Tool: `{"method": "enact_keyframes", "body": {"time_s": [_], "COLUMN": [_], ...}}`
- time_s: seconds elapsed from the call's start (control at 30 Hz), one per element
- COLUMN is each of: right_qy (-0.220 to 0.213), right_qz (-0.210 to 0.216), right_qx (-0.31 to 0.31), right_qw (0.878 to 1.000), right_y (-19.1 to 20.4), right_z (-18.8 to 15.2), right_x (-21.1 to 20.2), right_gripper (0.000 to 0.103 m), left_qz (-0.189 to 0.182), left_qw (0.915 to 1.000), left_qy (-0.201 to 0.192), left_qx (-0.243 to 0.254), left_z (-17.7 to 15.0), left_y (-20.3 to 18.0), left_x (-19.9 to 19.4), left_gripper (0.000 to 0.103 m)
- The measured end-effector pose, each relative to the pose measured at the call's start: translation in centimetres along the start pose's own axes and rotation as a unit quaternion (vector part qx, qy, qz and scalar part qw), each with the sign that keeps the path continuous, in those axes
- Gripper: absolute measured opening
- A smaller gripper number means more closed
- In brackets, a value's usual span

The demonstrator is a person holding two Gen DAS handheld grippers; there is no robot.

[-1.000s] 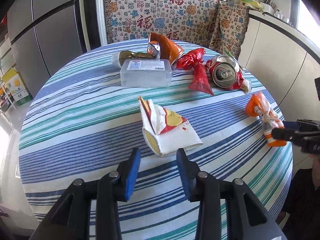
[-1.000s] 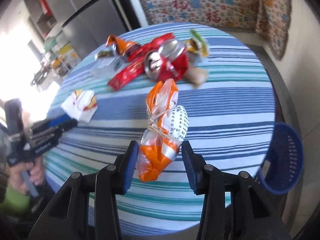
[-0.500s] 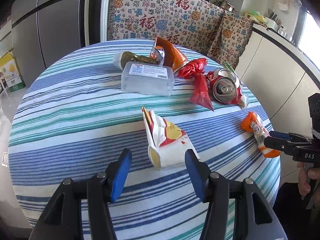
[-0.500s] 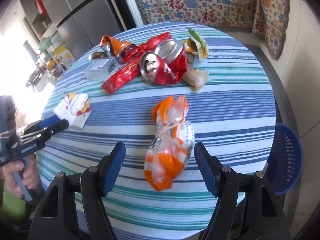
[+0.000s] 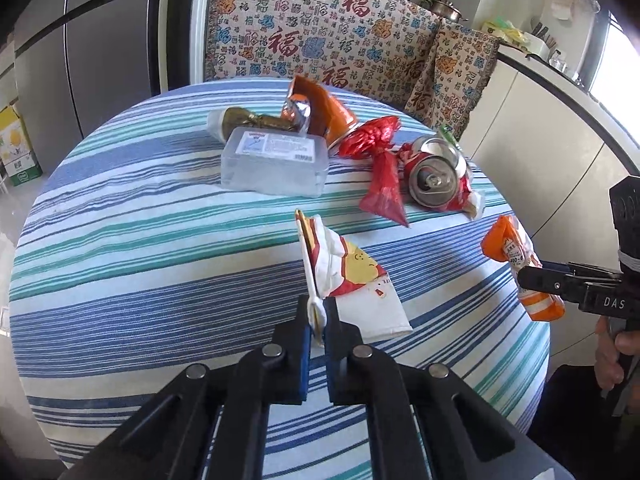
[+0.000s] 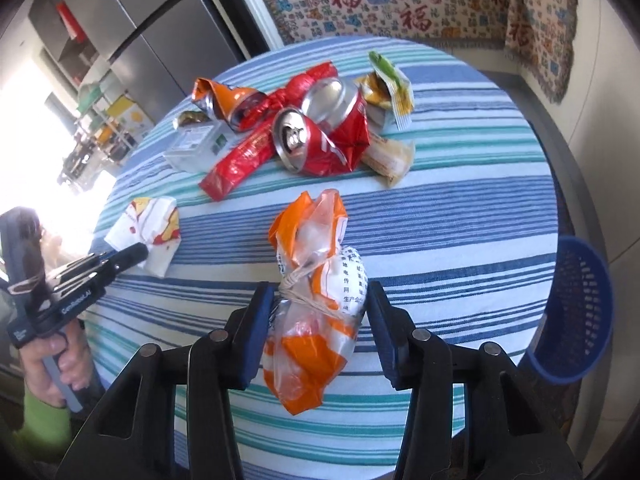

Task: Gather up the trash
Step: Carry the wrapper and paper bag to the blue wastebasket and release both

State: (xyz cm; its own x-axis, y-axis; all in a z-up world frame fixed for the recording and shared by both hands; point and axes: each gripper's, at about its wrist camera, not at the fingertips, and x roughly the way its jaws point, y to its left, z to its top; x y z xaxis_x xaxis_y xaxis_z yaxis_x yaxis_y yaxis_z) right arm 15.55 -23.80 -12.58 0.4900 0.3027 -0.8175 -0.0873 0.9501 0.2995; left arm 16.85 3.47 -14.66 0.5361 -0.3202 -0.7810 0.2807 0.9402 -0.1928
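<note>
Woven cloth, crushed metal, crinkled film and paper

The tablecloth (image 5: 160,248) is matt striped woven fabric; the crushed can (image 5: 436,180) is shiny bare metal at its end with a glossy red painted wall. The red wrapper (image 5: 380,168) and orange foil bag (image 5: 320,108) are glossy, crinkled film, silvery inside. The paper wrapper (image 5: 352,280) looks matt and creased. The tied bag (image 6: 316,312) is thin, translucent plastic, the box (image 5: 276,164) clear, frosted plastic, the basket (image 6: 580,312) perforated blue plastic.
</note>
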Motion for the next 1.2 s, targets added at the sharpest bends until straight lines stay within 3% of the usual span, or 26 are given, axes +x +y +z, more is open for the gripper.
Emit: {"method": "enact_keyframes", "body": {"time_s": [0.23,0.57,0.8,1.0,1.2], "right_qy": [-0.024,-0.042,-0.068,-0.065,-0.055], "right_qz": [-0.016,-0.027,-0.086,-0.147,-0.179], "right_qx": [0.0,0.037,0.077,0.127,0.169], "right_qw": [1.0,0.998,0.991,0.979,0.968], "right_y": [-0.4,-4.1,-10.8,-18.5,-25.0], "right_z": [0.3,0.3,0.4,-0.1,-0.2], "right_x": [-1.6,-3.3,-7.6,-10.5,-11.6], "right_gripper": [0.048,0.048,0.049,0.049,0.049], "left_qz": [-0.013,-0.057,-0.11,-0.157,-0.163], "left_qw": [0.9991,0.9952,0.9858,0.9727,0.963], "left_qy": [-0.016,-0.008,0.007,0.034,0.062], "left_qx": [0.038,0.079,0.126,0.168,0.206], "left_z": [0.8,2.5,4.3,6.3,7.1], "left_y": [-4.1,-10.7,-18.7,-26.8,-34.4], "left_x": [-1.2,0.2,2.8,6.7,12.7], "left_gripper": [0.006,0.005,0.005,0.005,0.005]}}
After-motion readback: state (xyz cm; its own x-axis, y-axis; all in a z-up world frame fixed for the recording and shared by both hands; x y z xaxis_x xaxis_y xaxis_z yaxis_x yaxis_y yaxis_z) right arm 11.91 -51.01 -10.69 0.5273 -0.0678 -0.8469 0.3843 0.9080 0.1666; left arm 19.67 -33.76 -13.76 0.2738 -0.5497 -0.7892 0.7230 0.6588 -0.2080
